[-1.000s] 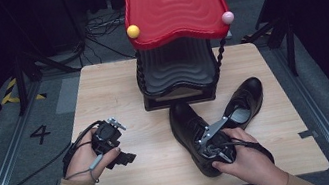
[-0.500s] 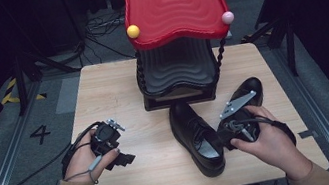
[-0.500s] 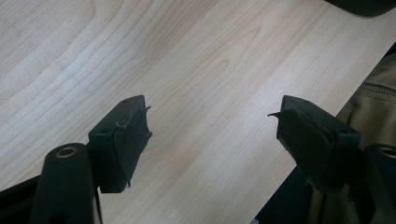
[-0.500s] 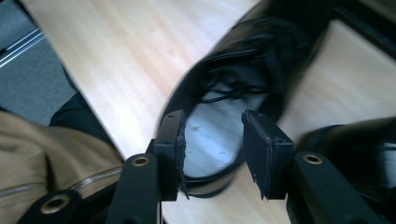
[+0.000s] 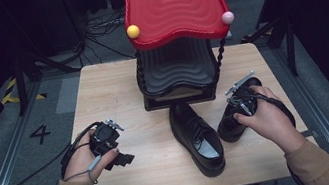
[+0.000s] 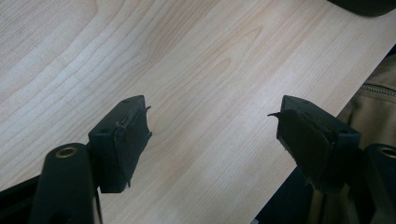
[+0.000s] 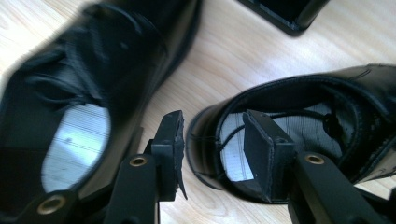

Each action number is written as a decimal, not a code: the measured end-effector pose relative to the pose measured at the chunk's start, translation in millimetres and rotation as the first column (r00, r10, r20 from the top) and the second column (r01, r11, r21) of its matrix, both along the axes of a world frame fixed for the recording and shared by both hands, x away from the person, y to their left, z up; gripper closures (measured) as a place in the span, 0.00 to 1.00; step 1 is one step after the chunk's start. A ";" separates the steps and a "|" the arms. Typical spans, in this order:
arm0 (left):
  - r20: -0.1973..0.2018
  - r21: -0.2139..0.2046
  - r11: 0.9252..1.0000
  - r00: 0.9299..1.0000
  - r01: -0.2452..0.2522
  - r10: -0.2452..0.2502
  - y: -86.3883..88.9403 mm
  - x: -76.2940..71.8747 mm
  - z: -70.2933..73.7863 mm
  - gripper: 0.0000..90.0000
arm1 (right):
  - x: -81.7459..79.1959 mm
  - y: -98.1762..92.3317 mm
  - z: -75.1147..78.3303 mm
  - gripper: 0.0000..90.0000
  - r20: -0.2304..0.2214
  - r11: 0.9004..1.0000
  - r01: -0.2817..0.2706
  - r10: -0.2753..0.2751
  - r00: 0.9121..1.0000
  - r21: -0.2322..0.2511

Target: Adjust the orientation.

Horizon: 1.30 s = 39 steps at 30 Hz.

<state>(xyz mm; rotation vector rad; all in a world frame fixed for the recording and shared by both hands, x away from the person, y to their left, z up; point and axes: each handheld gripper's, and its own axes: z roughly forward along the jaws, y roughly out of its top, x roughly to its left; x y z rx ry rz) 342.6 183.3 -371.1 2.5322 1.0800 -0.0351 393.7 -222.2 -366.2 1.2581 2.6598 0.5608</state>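
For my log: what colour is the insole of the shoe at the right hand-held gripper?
Light grey-white, inside the black right shoe; clearest in the right gripper view.

From the high view we look forward and down from above the person's side onto the whole wooden table point(image 5: 118, 100), with the red and black rack point(image 5: 172, 5) at its far edge and both forearms coming in from the bottom. In the left gripper view we sit close over bare table point(image 6: 196, 70) near its front edge, looking along the left gripper point(image 6: 212, 135) with a tan sleeve point(image 6: 373, 93) at the side. In the right gripper view we look down very near along the right gripper point(image 7: 212, 140) at the heel of the right shoe point(image 7: 322, 98) beside the left shoe point(image 7: 93, 70), the same pair we see in the high view, the right shoe point(image 5: 237, 116) toward the right edge and the left shoe point(image 5: 195, 138) mid-table.
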 end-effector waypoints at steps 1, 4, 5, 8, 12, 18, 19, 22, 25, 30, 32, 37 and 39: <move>-0.002 0.001 1.000 1.000 -0.002 0.002 0.2 0.0 -0.1 0.28 | 2.4 0.4 -3.6 0.65 -0.016 1.000 -0.001 0.001 1.000 0.000; -0.002 0.002 1.000 1.000 -0.003 0.003 0.5 0.0 -0.3 0.28 | 6.6 2.3 -11.6 0.69 -0.040 1.000 -0.010 0.010 0.999 0.001; -0.002 0.000 1.000 1.000 -0.003 0.003 0.4 -0.1 -0.4 0.28 | 7.9 3.5 -14.8 0.70 -0.036 1.000 -0.022 0.022 0.999 -0.004; -0.002 -0.002 1.000 1.000 -0.005 0.005 0.5 -0.5 0.1 0.28 | 9.3 5.1 -22.4 0.77 -0.049 1.000 -0.019 0.018 0.999 -0.008; 0.000 0.003 1.000 1.000 0.002 -0.002 0.3 0.8 -0.3 0.28 | 9.1 1.3 -19.8 0.81 -0.064 1.000 -0.022 0.023 0.998 0.010; -0.005 0.000 1.000 1.000 0.007 -0.007 -3.9 3.6 -0.5 0.28 | -1.0 -20.2 -0.5 0.83 -0.098 0.999 -0.047 0.046 0.994 -0.010; -0.003 0.002 1.000 1.000 0.012 -0.012 -4.9 4.5 -0.4 0.28 | -3.1 -25.2 1.2 0.83 -0.100 0.998 -0.059 0.058 0.993 -0.012; -0.001 0.003 1.000 1.000 0.023 -0.023 -8.1 6.7 0.0 0.28 | -9.9 -40.9 3.7 0.84 -0.129 0.997 -0.082 0.080 0.988 -0.011; -0.005 0.002 1.000 1.000 0.025 -0.025 -10.4 8.0 -0.1 0.28 | -16.6 -56.2 4.3 0.85 -0.151 0.994 -0.103 0.097 0.984 -0.032; -0.008 0.006 0.999 0.999 0.040 -0.040 -15.8 11.8 -0.3 0.28 | -21.7 -76.9 2.6 0.85 -0.191 0.991 -0.121 0.108 0.976 -0.054; -0.003 0.001 0.999 0.999 0.045 -0.045 -17.4 13.0 -0.9 0.28 | -23.5 -87.5 1.4 0.85 -0.217 0.990 -0.121 0.104 0.971 -0.068; -0.007 0.003 0.999 0.999 0.049 -0.049 -19.3 14.3 -0.8 0.28 | -27.1 -107.4 -2.9 0.84 -0.261 0.988 -0.101 0.068 0.963 -0.117; -0.010 0.005 0.999 0.999 0.049 -0.049 -19.5 14.3 -0.7 0.28 | -28.4 -109.6 -9.5 0.84 -0.283 0.987 -0.092 0.051 0.958 -0.133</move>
